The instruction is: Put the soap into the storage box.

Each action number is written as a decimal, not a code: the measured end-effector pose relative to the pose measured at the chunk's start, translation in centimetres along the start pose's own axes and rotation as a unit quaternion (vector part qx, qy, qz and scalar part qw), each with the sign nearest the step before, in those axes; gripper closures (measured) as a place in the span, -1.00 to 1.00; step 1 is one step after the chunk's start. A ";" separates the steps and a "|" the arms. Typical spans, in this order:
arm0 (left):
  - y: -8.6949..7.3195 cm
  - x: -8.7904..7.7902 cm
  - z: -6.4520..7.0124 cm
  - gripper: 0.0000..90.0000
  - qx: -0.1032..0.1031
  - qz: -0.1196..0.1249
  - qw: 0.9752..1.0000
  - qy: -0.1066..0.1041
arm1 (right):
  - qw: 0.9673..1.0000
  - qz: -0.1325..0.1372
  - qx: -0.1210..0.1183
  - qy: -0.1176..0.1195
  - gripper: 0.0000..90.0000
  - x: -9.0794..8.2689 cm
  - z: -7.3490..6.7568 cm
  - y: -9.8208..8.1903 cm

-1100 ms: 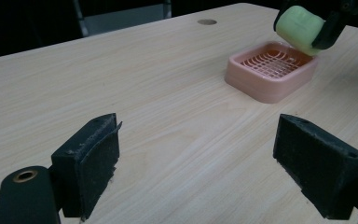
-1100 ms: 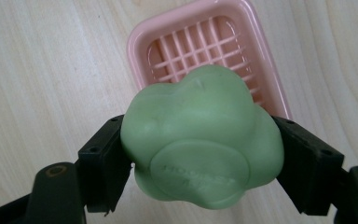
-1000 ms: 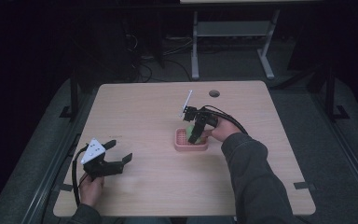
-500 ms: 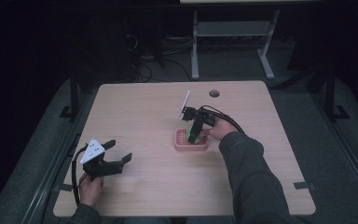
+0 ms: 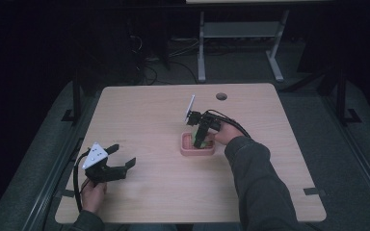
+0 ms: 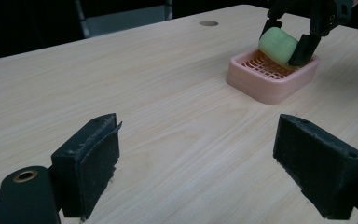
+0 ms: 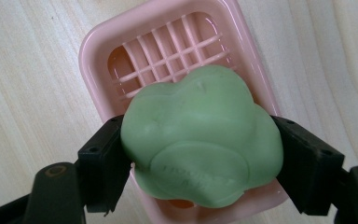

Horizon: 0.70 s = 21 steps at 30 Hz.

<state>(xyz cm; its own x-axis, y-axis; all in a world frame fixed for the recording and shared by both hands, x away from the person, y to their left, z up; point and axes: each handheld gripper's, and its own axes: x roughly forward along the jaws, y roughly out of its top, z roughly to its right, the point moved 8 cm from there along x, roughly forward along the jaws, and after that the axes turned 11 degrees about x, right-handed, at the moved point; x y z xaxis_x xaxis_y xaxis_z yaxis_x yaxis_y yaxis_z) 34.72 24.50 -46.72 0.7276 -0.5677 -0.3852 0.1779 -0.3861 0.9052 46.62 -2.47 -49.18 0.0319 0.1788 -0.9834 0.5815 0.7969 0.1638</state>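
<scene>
Nearest the person, the left gripper sits low over the front left part of the tabletop, held in the left hand. Its jaws stand wide apart with nothing between them; the left gripper view shows bare wood grain in the gap.

Farther in, near the middle of the tabletop, the right gripper points steeply down from the right hand, a dark sleeve trailing back to the near edge. Its jaws are clamped on a green soap bar, one pad on each side (the bar bulges a little past both pads). The soap hangs just above a pink soap dish with a slatted grid floor; in the left gripper view the soap is tilted over the dish, and whether its lower edge touches the grid cannot be told.

Beyond the dish, a round cable hole lies near the far edge of the tabletop.
</scene>
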 end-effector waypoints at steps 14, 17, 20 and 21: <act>0.0 -0.1 -0.1 -0.69 -0.002 0.001 1.000 0.001 | 1.000 -0.004 0.000 -0.010 -0.46 0.2 -0.1 0.3; 0.0 -0.1 -0.1 -0.69 -0.001 0.000 1.000 0.000 | 1.000 -0.005 0.001 -0.011 -0.46 0.2 -0.2 0.3; 0.0 -0.1 -0.1 -0.69 -0.001 0.001 1.000 0.000 | 1.000 -0.003 0.003 -0.006 -0.46 0.1 -0.3 0.3; 0.0 -0.1 -0.1 -0.69 -0.001 0.001 1.000 0.000 | 1.000 -0.001 0.005 -0.007 -0.45 0.0 -0.2 0.3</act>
<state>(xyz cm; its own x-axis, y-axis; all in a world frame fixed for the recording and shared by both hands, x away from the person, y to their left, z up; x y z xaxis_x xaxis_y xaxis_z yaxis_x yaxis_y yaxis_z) 34.71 24.63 -46.69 0.7282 -0.5678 -0.3839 0.1783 -0.3839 0.9060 46.64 -2.07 -49.10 0.0415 0.1694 -0.9847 0.5903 0.7909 0.1609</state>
